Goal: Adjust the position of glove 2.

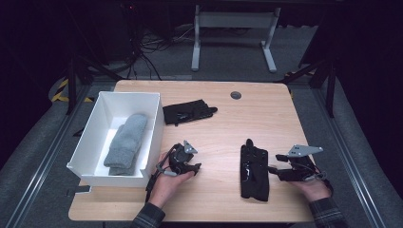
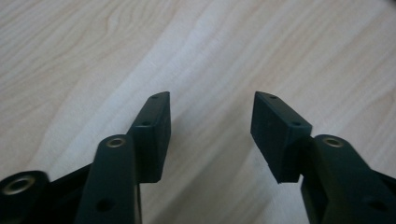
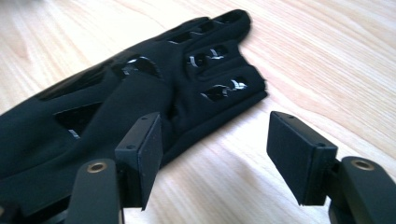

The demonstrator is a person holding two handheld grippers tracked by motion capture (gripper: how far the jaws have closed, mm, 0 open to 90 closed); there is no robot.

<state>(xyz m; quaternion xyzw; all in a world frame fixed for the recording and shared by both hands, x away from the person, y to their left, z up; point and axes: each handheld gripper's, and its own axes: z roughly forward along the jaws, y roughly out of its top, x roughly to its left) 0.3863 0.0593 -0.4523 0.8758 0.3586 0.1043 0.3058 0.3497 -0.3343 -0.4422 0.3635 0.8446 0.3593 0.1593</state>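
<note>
Black glove point(image 1: 254, 170) lies flat on the table point(image 1: 223, 123), at about 9 o'clock from the right gripper point(image 1: 274, 170) and just beside it, its finger ends pointing toward 12 o'clock. In the right gripper view the glove point(image 3: 116, 107) sprawls across the wood with glossy patches along its fingers; the right gripper's fingers point(image 3: 142, 154) are spread, one pad sitting just over the glove's edge and the other over bare wood, with nothing pinched between them. The left gripper point(image 1: 192, 167) rests near the table's middle, at 3 o'clock from the white box point(image 1: 142, 102); its fingers point(image 2: 152, 135) stand partly apart over empty wood, holding nothing.

1 grey mitten point(image 1: 126, 142) already lies inside the box, and a 2nd black glove point(image 1: 187, 112) sits on the table at about 2 o'clock from the box, just beside its wall.

The near glove looks light, soft and floppy, so it should drape and fold when lifted rather than keep its shape. Its thin fabric lies flush with the table, which makes a flat pinch likely to slip; the glossy patches may be slicker than the cloth. The best hold, by my judgement, is the thicker cuff end or a bunched fold at the palm's edge, taken with both pads well onto the fabric.
</note>
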